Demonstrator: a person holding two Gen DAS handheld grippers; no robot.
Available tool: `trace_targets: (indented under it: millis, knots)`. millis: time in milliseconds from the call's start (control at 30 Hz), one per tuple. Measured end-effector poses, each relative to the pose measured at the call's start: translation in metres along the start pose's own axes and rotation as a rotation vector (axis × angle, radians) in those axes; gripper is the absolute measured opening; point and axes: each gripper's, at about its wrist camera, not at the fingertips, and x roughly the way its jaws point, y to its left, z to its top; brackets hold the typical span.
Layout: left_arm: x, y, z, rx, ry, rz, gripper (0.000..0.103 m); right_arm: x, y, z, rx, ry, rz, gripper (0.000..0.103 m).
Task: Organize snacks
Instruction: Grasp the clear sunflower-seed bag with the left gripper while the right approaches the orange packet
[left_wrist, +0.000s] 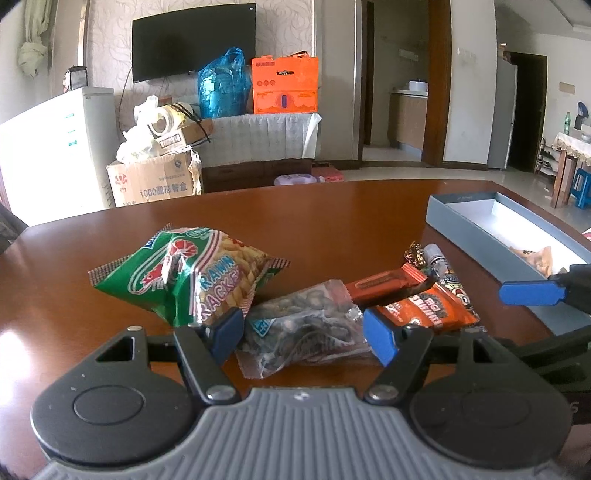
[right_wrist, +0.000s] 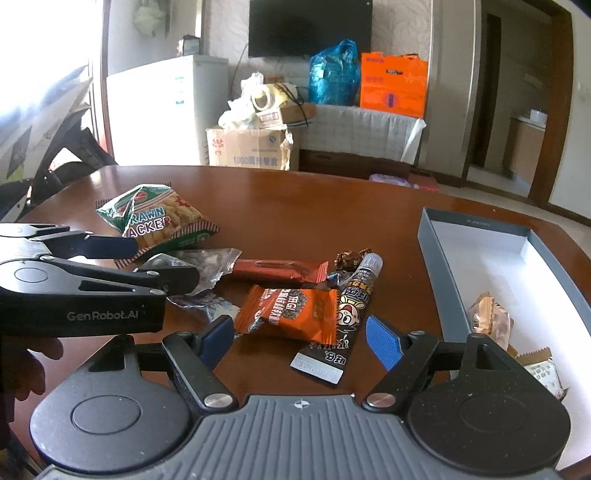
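My left gripper (left_wrist: 304, 338) stands open low over the table, its blue pads on either side of a clear bag of dark seeds (left_wrist: 303, 332). A green prawn cracker bag (left_wrist: 184, 277) lies to the left. To the right are a red-brown bar (left_wrist: 384, 288) and an orange packet (left_wrist: 424, 314). My right gripper (right_wrist: 301, 339) is open just behind that orange packet (right_wrist: 291, 310), with a long black stick packet (right_wrist: 343, 321) beside it. Nothing is gripped. The grey box (right_wrist: 436, 258) at the right holds a few wrapped snacks (right_wrist: 491, 317).
The snacks lie on a brown wooden table (left_wrist: 295, 214). A small wrapped candy (right_wrist: 351, 256) sits behind the stick packet. The left gripper body (right_wrist: 92, 280) fills the left of the right wrist view. Beyond the table are a cardboard carton (left_wrist: 155, 181), a fridge and a cabinet.
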Motion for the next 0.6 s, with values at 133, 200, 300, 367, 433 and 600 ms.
trace_targets:
  millis: [133, 200, 300, 367, 433, 600]
  knots:
    - [0.009, 0.002, 0.001, -0.01, 0.001, 0.0, 0.072, 0.005, -0.003, 0.001, 0.019, 0.0, 0.003, 0.079]
    - [0.013, 0.004, 0.001, -0.016, 0.002, 0.0, 0.072, 0.008, -0.002, 0.001, 0.013, 0.006, 0.004, 0.079]
    - [0.019, 0.008, 0.001, -0.023, 0.004, 0.004, 0.072, 0.01, 0.002, 0.001, -0.008, -0.005, 0.019, 0.079]
    - [0.021, 0.01, 0.001, -0.024, 0.005, 0.007, 0.072, 0.01, 0.007, 0.001, -0.034, -0.022, 0.021, 0.079]
    - [0.025, 0.012, 0.0, -0.025, 0.008, 0.012, 0.074, 0.014, 0.01, 0.002, -0.046, -0.02, 0.02, 0.079]
    - [0.03, 0.012, 0.0, -0.03, 0.009, 0.008, 0.074, 0.023, 0.014, 0.001, -0.07, -0.013, 0.023, 0.073]
